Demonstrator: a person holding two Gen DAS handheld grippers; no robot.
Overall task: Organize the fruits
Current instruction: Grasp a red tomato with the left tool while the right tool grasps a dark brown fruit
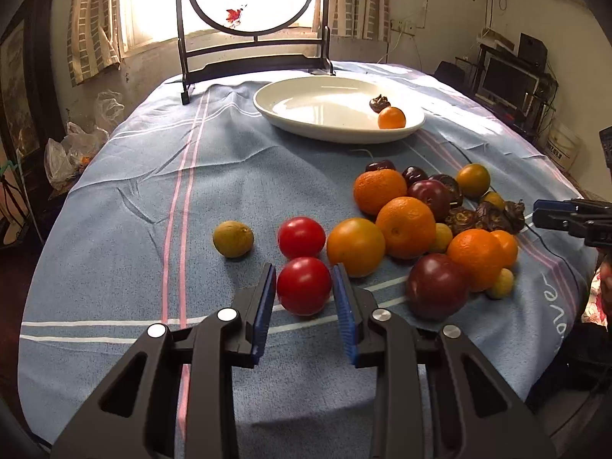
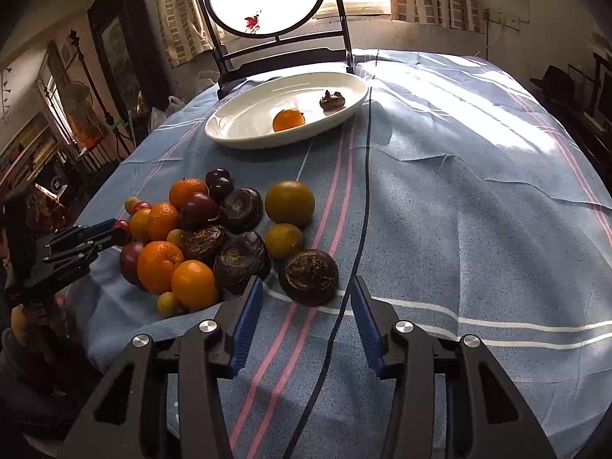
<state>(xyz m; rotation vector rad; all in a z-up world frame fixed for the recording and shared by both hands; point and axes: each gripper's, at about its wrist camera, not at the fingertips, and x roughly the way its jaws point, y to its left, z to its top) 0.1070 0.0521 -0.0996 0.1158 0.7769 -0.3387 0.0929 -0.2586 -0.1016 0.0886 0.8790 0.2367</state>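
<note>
The left gripper [image 1: 304,287] is spread around the near tomato [image 1: 304,286], its blue pads just beside each flank and, as far as I can tell, not yet pressing. The right gripper [image 2: 306,300] hangs released before a dark wrinkled fruit [image 2: 308,276], holding nothing. To grip well, I judge the left should close gently on the tomato's widest part, since the skin looks smooth and slippery, then lift straight up clear of the second tomato [image 1: 301,237] and orange [image 1: 355,246] beyond. Farthest lies the plate [image 1: 298,114], holding 2 fruits; the pile [image 2: 199,237] remains on the cloth [image 1: 134,210].
</note>
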